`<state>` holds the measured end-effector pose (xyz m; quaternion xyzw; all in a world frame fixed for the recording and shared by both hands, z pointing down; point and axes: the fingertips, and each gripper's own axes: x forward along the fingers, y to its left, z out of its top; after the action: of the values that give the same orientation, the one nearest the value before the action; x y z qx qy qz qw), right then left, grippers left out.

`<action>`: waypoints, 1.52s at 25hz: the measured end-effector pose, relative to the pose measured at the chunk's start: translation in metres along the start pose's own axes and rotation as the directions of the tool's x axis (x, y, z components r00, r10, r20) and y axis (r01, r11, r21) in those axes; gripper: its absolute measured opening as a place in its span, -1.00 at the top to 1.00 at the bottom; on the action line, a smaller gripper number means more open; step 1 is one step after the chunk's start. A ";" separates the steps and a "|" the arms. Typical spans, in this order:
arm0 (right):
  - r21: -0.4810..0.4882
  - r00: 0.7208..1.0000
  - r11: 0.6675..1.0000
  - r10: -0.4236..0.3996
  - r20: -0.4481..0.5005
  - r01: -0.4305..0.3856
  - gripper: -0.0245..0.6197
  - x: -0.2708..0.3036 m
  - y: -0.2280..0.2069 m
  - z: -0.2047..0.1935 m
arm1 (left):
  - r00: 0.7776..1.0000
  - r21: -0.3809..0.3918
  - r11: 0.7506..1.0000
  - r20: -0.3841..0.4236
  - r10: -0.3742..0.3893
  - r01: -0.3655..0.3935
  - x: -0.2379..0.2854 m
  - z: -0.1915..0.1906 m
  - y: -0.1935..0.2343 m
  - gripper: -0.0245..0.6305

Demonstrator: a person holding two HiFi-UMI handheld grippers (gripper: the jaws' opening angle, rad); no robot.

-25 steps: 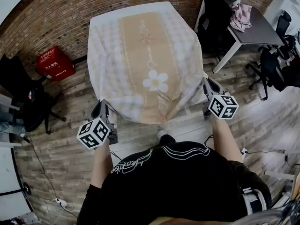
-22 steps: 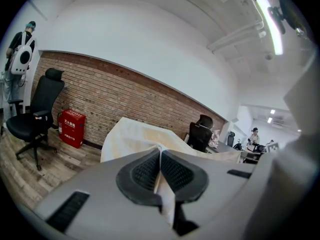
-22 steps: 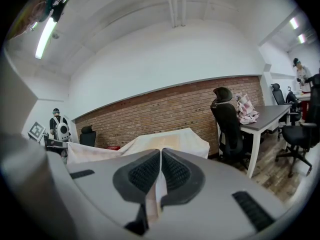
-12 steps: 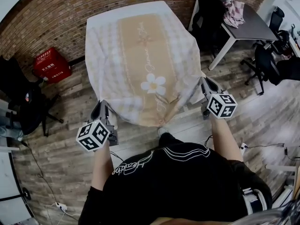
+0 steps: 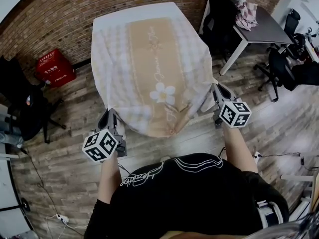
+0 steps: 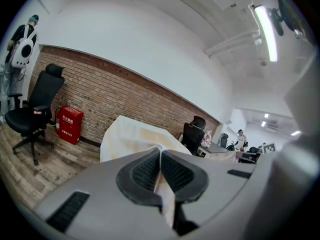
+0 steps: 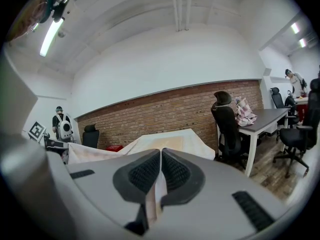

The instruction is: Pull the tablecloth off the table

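The tablecloth [image 5: 149, 59], beige down the middle with white checked sides and a daisy print, drapes over the table, and its near edge hangs toward me. My left gripper [image 5: 110, 115] is shut on the cloth's near left corner. My right gripper [image 5: 217, 87] is shut on the near right corner. In the left gripper view a fold of cloth [image 6: 162, 184] is pinched between the dark pads [image 6: 145, 173] of the left gripper [image 6: 160, 153]. The right gripper view shows the same: cloth [image 7: 152, 196] is squeezed in the right gripper [image 7: 161, 154]. The table itself is hidden under the cloth.
A red box [image 5: 55, 67] sits by the brick wall at the left, with a black office chair [image 5: 22, 108] nearer me. A grey desk [image 5: 261, 26] with clothes [image 5: 246, 11] and black chairs [image 5: 224, 19] stands at the right. Cables [image 5: 45, 183] lie on the wooden floor.
The cloth's daisy and near edge have slid a little toward me while both grippers kept their hold. The shoe seen below the cloth's edge is now out of sight.
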<state>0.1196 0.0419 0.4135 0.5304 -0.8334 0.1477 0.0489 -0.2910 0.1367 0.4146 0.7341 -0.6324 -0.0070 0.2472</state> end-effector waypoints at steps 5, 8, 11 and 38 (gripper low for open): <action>0.012 1.000 1.000 0.018 0.013 -0.018 0.93 -0.015 -0.003 0.002 | 1.000 0.008 1.000 0.006 0.003 -0.003 -0.014 -0.002 -0.018 0.91; 0.018 0.999 0.999 0.034 0.014 -0.035 0.93 -0.026 -0.007 -0.001 | 1.000 0.011 1.000 0.009 0.015 -0.015 -0.025 -0.008 -0.030 0.91; 0.023 0.999 0.998 0.053 0.012 -0.053 0.93 -0.038 -0.011 -0.004 | 0.999 0.005 0.999 0.014 0.034 -0.034 -0.037 -0.014 -0.040 0.91; 0.047 0.993 0.992 0.116 0.023 -0.117 0.93 -0.146 -0.050 -0.018 | 0.996 0.016 0.996 0.041 0.084 -0.084 -0.118 -0.060 -0.131 0.91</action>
<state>0.2264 0.1548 0.4051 0.4831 -0.8597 0.1648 0.0189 -0.1743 0.2787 0.3830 0.7087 -0.6675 -0.0057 0.2282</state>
